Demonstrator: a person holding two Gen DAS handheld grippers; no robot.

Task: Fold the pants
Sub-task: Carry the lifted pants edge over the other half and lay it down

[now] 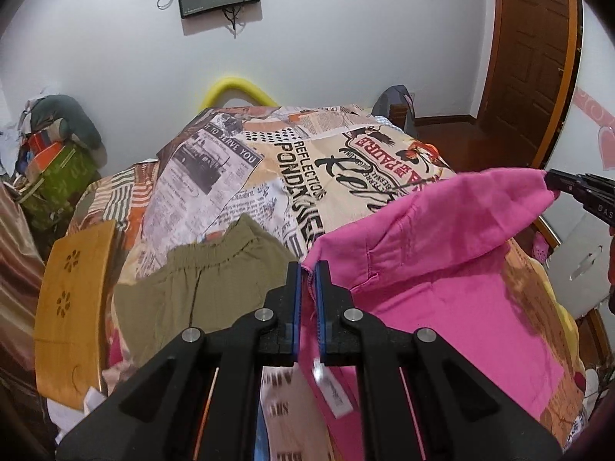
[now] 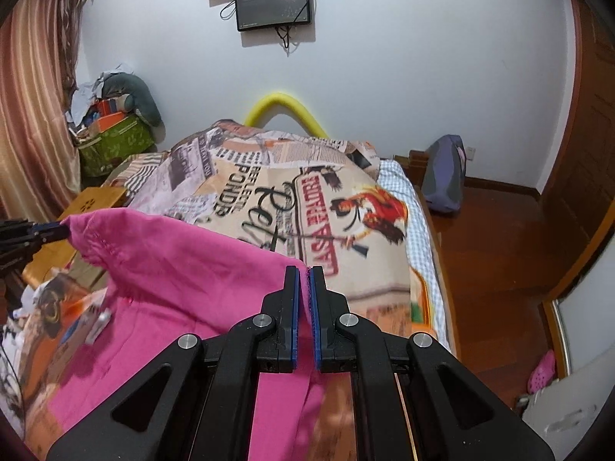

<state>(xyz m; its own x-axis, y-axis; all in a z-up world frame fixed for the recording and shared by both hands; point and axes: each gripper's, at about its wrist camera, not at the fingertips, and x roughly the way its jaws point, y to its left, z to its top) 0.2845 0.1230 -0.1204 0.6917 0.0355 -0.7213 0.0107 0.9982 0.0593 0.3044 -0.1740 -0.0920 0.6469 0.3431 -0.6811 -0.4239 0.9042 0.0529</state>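
1. Pink pants (image 1: 442, 253): held up over the bed (image 1: 238, 176), stretched between both tools, the rest draping down toward 6 o'clock onto the printed bedspread. Biggest risk: losing one corner. Pinched only at the very hem edge on each side, so a sharp tug or uneven pull could slide the cloth out and drop the whole span.

2. Left gripper (image 1: 309, 269): clamped tight on a pink edge at the centre of the left wrist view, blue pads nearly meeting with cloth between. Thin bite; likely to slip if swung outward toward 9 o'clock.

3. Right gripper (image 2: 306, 272): likewise closed on a pink edge at the centre of its own view, and seen from the left wrist view at 3 o'clock pinching the far corner. Too much spread between the two tools would strain the seam; too little would let the middle sag and fold crookedly.

4. Olive garment (image 1: 215, 269): lying on the bed at 9 o'clock of the left tool, just beside the pink cloth. Could be dragged or caught under the fold if the pants come down on that side.

5. Wooden board (image 1: 73, 299): at the bed's edge, 9 o'clock in the left wrist view. Could be snagged or covered by a trailing leg.

6. White tag (image 1: 332, 388): dangling at 6 o'clock under the left tool, blurred. Minor chance of ending up exposed or bunched in the crease.
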